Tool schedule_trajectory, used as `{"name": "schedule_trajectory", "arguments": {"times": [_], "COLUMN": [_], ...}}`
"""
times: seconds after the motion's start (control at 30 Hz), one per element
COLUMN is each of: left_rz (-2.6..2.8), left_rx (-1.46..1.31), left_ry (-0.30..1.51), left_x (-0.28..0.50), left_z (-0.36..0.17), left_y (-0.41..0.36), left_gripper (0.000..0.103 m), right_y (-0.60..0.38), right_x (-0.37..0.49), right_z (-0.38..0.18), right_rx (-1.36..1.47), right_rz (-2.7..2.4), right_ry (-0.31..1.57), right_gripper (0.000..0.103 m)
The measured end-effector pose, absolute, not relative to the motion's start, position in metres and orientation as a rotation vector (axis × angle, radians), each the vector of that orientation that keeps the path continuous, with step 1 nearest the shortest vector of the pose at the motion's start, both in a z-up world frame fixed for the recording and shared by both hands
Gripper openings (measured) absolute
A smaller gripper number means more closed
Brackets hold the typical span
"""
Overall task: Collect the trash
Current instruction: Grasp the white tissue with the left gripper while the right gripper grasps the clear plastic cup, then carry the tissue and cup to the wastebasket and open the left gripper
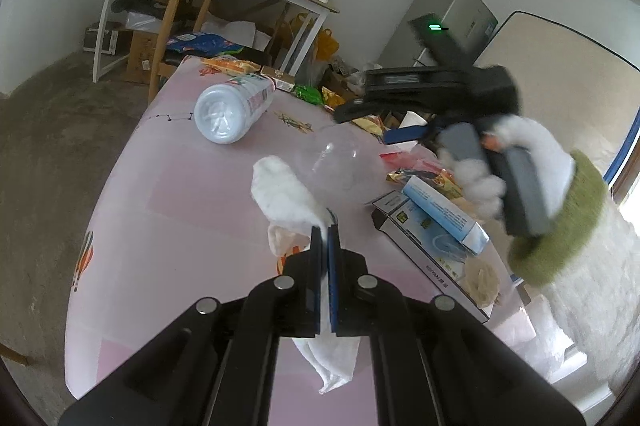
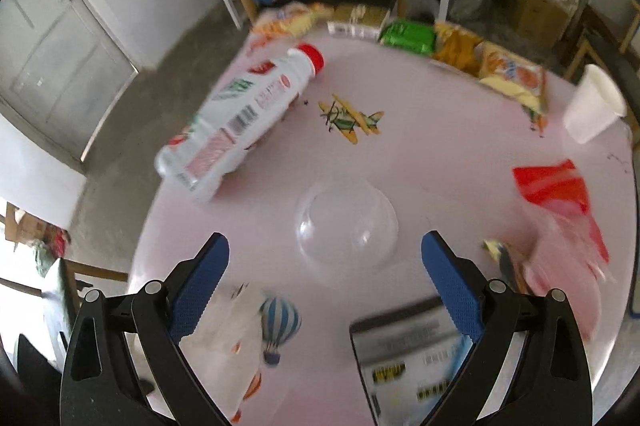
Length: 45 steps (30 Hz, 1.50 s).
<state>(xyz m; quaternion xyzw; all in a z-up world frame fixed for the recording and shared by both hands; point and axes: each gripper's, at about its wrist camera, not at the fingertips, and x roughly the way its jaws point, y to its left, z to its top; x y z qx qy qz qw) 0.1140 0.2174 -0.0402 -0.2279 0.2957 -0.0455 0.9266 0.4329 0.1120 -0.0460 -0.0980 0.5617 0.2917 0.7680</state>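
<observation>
Left tool (image 1: 325, 226) clenched on crumpled tissue (image 1: 288, 194), right tool (image 2: 325, 254) released above blurred clear dome lid (image 2: 347, 222).

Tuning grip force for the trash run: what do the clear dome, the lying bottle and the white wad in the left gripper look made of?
Clear dome: thin transparent plastic, glossy; the tablecloth shows through, with glints.
Bottle: white opaque plastic, it seems, with a printed label and red cap.
White wad: soft tissue or paper towel, matte and crumpled; could be thin cloth. Left gripper is shut on it.
</observation>
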Motion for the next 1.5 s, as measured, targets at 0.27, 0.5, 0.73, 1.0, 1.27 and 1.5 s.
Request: {"name": "schedule_trajectory", "arguments": {"times": [0.27, 0.5, 0.73, 1.0, 1.27, 1.5], "left_rz": [-0.105, -0.114, -0.12, -0.144, -0.166, -0.209], "left_rx": [-0.478, -0.499, -0.518, -0.505, -0.487, -0.467], "left_ry": [0.61, 0.603, 0.578, 0.5, 0.442, 0.39], "left_x": [0.117, 0.116, 0.114, 0.102, 0.092, 0.08], "left_z": [-0.043, -0.044, -0.041, -0.019, 0.008, 0.031], "left_y": [0.22, 0.221, 0.225, 0.222, 0.217, 0.206], "left_gripper": [0.002, 0.002, 0.002, 0.002, 0.002, 0.002], "right_y": [0.133, 0.125, 0.108, 0.071, 0.032, -0.011], "right_x": [0.45, 0.444, 0.422, 0.384, 0.352, 0.325], "right_z": [-0.083, -0.081, -0.038, 0.035, 0.062, 0.07], "right_rx": [-0.294, -0.273, -0.2, -0.105, 0.002, 0.099], "right_rz": [0.557, 0.559, 0.63, 0.731, 0.77, 0.759], "right_ry": [1.315, 1.291, 1.205, 1.074, 1.026, 0.999], "right_gripper": [0.074, 0.065, 0.065, 0.065, 0.065, 0.065]}}
